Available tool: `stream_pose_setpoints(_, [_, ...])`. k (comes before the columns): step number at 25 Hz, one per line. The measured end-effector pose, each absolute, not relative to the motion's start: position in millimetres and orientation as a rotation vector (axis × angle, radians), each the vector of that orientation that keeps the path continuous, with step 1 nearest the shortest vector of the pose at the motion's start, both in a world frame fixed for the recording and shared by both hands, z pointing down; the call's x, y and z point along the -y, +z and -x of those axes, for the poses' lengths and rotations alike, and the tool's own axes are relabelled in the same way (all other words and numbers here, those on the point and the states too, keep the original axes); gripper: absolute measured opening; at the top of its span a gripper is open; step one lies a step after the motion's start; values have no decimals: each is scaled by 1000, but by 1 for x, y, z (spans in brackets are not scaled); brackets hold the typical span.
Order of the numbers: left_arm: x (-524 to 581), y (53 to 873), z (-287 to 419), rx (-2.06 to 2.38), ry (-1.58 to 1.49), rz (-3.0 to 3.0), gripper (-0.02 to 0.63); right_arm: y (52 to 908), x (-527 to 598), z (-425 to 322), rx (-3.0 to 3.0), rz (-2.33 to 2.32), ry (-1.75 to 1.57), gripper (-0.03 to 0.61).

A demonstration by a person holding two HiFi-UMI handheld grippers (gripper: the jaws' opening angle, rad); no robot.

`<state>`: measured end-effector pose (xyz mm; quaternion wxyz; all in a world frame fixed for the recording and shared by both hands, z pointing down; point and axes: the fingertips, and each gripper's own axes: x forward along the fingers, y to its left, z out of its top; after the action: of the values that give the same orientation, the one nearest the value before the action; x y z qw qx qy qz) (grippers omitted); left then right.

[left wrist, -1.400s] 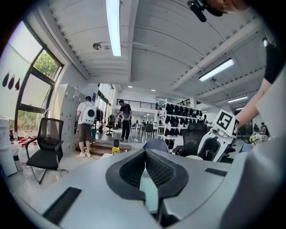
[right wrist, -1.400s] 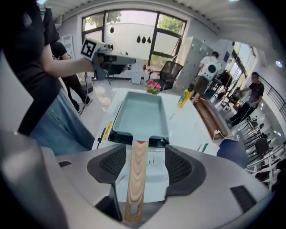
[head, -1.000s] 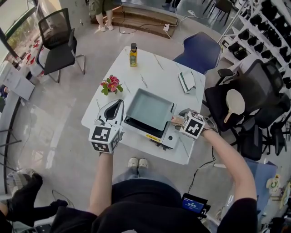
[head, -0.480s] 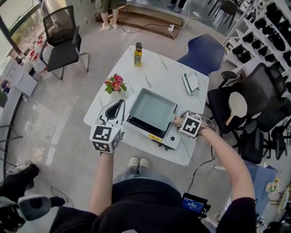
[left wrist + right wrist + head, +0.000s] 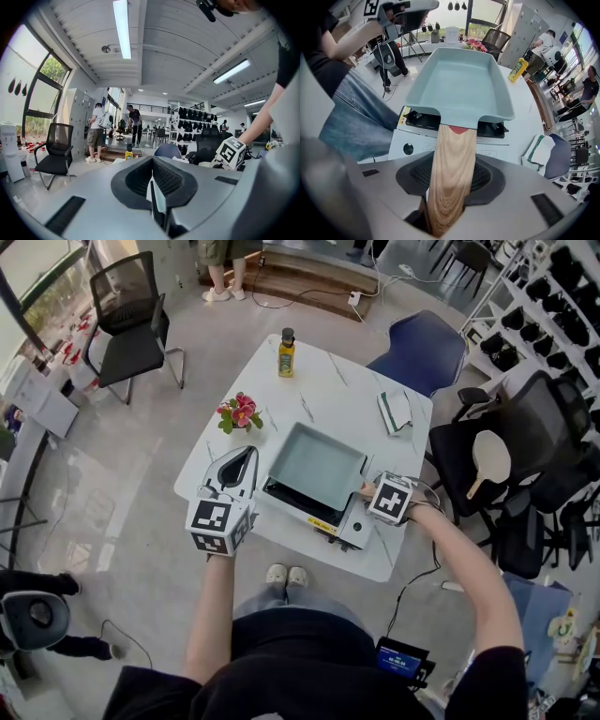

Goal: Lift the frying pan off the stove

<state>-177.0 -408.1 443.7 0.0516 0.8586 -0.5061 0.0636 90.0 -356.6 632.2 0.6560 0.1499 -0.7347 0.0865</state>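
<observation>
**Right gripper on the pan handle, pan over the stove**

Head view: I see the white table from above. The frying pan, pale blue-green and rectangular, sits over the stove at the table's near edge. My right gripper comes in from the right and meets the pan at its handle side. My left gripper is held just left of the stove, apart from the pan. Farther out on the table are a bunch of flowers to the left, an oil bottle at the far edge and a folded cloth to the right. From up here I cannot make out either gripper's jaws.

Left gripper view: here the jaws are pressed together with nothing between them. The camera looks out across the room, so the pan and the stove are out of this picture. The oil bottle shows beyond the jaws, and the marker cube of the right gripper shows to the right.

Right gripper view: this one shows the grip that the head view hides. The jaws are clamped on the pan's wooden handle, which runs straight out to the pan. The pan's inside is bare. Under it I see the stove's black top and white front with one knob. I cannot tell whether the pan's base touches the burner.
</observation>
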Motion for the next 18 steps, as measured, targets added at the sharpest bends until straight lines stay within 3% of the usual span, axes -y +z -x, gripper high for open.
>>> stream_pose_setpoints(4, [409,443,177,1533,195,-2613,20,630,362,-91,1660,-370,176,114])
stream_pose_setpoints(18, [412,448,179,1532,205,-2601,20,631,364,-91,1686,-382,180,100])
